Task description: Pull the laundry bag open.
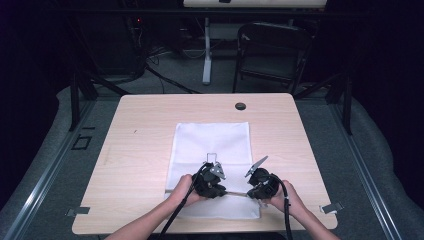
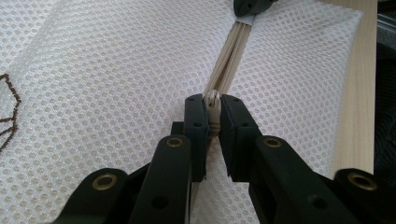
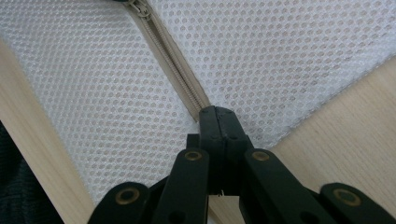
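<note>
left tongs [image 2: 213, 119] pinch the zipper pull [image 2: 213, 106] of a white mesh bag [image 1: 212, 137]; right tongs [image 3: 219, 122] clamp the zipper's end [image 3: 198, 112].

Both tongs crowd the near edge of the desk [image 1: 150, 110], the left tongs [image 1: 212, 181] and right tongs [image 1: 253, 186] near each other over the mesh bag [image 1: 212, 137] with its zip [image 2: 229, 60] strung between them. Bare wood lies open left, right and beyond the bag, broken by a small dark cap [image 1: 240, 106] near the far edge.

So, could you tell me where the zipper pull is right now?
In the left gripper view, the zipper pull sits pinched between the left gripper jaws, on the white mesh bag.
</note>
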Demonstrator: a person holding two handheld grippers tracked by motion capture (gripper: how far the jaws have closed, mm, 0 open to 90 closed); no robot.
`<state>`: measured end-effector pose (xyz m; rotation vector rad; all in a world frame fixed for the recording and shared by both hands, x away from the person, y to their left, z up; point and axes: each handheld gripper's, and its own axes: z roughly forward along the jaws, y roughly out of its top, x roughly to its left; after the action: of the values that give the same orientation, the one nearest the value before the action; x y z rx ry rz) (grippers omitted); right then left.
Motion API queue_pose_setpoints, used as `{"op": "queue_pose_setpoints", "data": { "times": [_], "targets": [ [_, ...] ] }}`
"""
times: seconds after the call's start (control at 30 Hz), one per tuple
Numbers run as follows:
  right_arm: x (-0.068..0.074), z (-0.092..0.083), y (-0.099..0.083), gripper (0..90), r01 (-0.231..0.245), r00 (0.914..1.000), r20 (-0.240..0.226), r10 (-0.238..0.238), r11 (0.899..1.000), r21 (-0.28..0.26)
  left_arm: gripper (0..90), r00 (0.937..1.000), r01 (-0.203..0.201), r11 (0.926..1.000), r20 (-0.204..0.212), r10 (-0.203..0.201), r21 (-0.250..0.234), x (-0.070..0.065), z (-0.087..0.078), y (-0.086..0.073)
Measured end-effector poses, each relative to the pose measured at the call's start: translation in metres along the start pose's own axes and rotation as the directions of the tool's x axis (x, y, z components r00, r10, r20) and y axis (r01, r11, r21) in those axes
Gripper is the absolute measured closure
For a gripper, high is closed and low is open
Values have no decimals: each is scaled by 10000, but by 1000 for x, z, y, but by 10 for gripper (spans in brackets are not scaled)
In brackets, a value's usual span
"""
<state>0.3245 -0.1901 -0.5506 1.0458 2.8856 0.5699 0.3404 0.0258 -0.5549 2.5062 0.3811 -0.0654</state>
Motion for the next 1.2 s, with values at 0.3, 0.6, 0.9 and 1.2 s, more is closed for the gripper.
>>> {"op": "queue_pose_setpoints", "data": {
  "times": [0.3,0.6,0.9,1.2],
  "targets": [
    [-3,-1,-1,900,-43,9997,-244,43,10000,-2,816,10000,-90,9999,3,90,102,0,-5,-3],
    [-4,-2,-1,900,91,9999,-130,-88,9998,180,815,9999,17,10000,104,-17,46,1,-12,-9],
    [-6,-2,-3,900,114,9999,-17,-113,9998,190,815,9997,228,9997,98,-229,49,1,-20,-17],
    [-8,-3,-3,900,235,9997,41,-237,9993,301,815,9995,313,9995,71,-313,76,0,-22,-21]
  ]
}}
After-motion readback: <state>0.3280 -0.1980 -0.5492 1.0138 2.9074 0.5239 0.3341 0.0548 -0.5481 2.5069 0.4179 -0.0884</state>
